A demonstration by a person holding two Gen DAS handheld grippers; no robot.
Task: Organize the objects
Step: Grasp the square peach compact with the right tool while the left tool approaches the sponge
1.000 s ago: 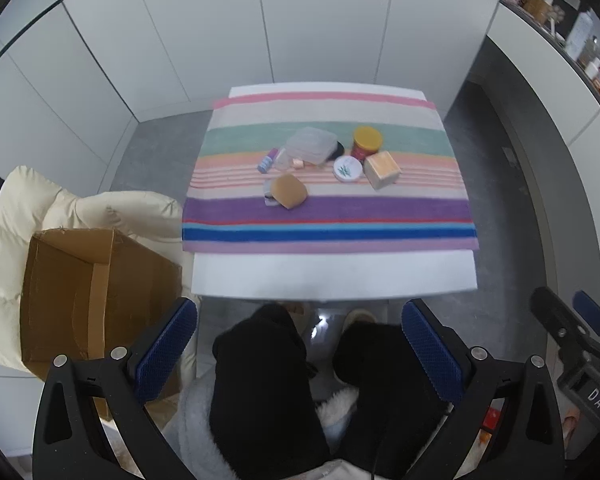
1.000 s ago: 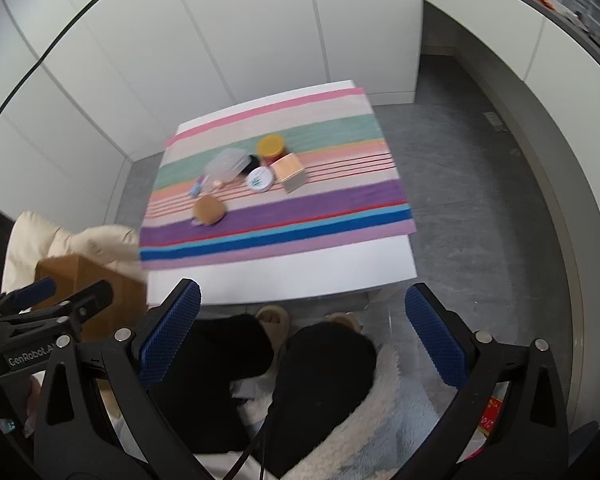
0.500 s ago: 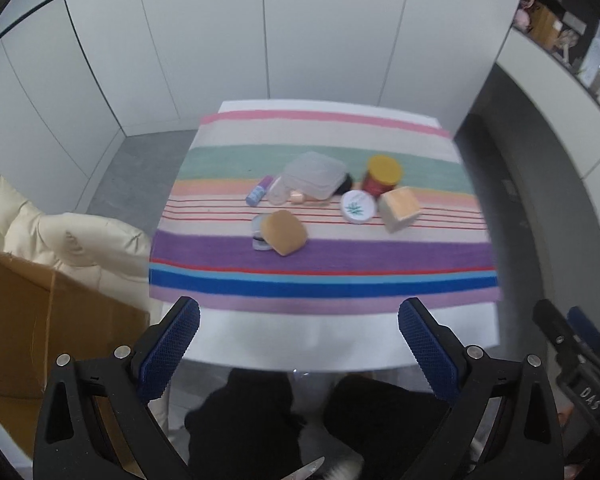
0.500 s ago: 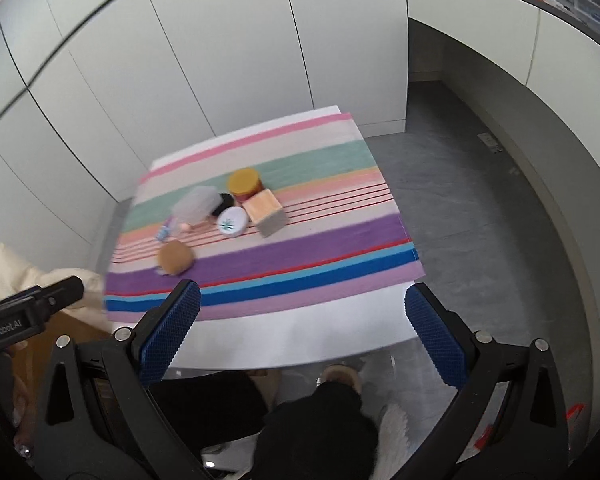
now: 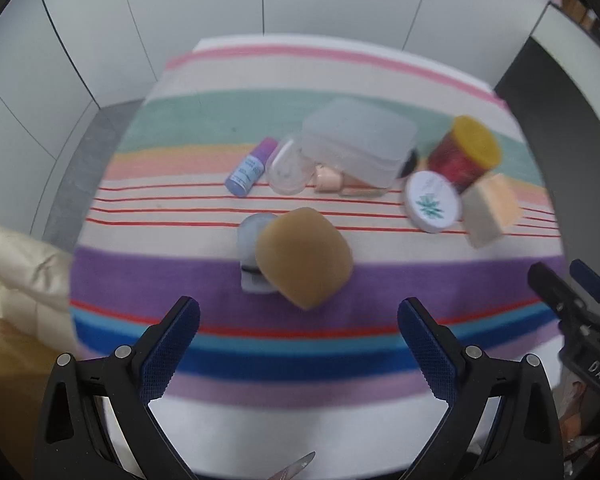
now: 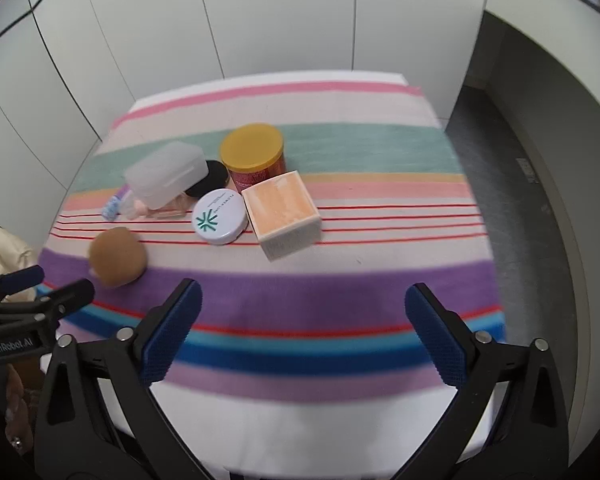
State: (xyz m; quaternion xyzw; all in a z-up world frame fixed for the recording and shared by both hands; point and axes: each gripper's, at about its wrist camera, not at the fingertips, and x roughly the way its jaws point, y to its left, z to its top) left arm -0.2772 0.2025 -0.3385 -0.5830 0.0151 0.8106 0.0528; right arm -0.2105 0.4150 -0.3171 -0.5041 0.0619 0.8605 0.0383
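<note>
Lying clustered mid-frame, the jar and box are unsorted; both hand-held grippers are held open, empty, presumably for approach.

**Striped cloth over our white table**

We see a white table under a striped cloth. Mid-cloth we count a clear box, a yellow-lidded jar, a white round tin, a peach box and, nearer the left edge, a brown puff.
</note>
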